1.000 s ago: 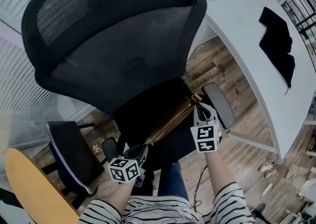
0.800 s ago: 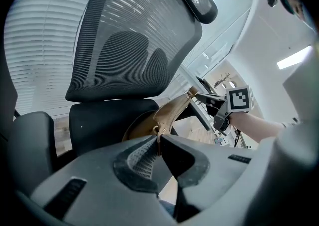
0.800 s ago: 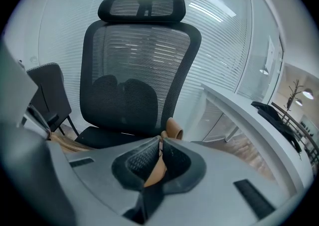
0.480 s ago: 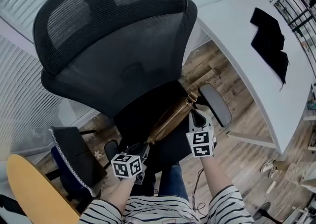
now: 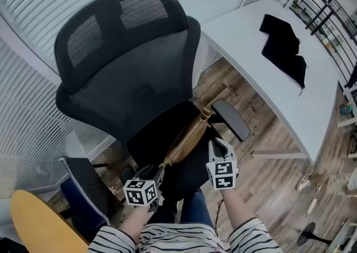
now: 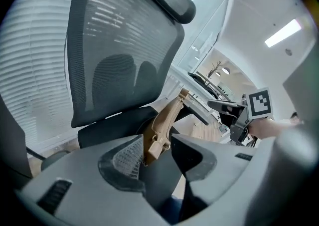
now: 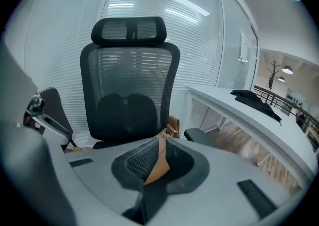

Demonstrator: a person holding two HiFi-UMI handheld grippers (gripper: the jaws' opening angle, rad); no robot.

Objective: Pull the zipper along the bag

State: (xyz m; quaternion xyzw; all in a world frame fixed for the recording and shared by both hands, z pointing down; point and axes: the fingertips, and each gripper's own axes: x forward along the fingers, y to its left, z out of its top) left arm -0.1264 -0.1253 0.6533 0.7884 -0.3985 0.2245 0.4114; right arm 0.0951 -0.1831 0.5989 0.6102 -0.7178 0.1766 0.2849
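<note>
On the seat of the black office chair (image 5: 128, 79), straight ahead of you, the tan bag (image 5: 185, 141) lies lengthwise. One end is toward your lap and the other is by the right armrest (image 5: 230, 119).

Your left tool (image 5: 158, 171) is at the near end of the bag. Its jaws have just been opening and now stand wide. The bag's near end and its small tab lie between them, but the pads are not pressing on it.

Your right tool (image 5: 215, 146) is farther along, just beside the bag's far half. Its jaws are pinched narrow on a tan strip (image 7: 160, 159) that leads to the bag. Both tools point down and away from you, toward the chair back.

Off to your right, a white bench (image 5: 262, 95) carries a dark folded cloth (image 5: 284, 51), well apart from the chair. To your left stands a smaller dark chair (image 5: 83, 190), next to a yellow rounded surface (image 5: 33, 218).
</note>
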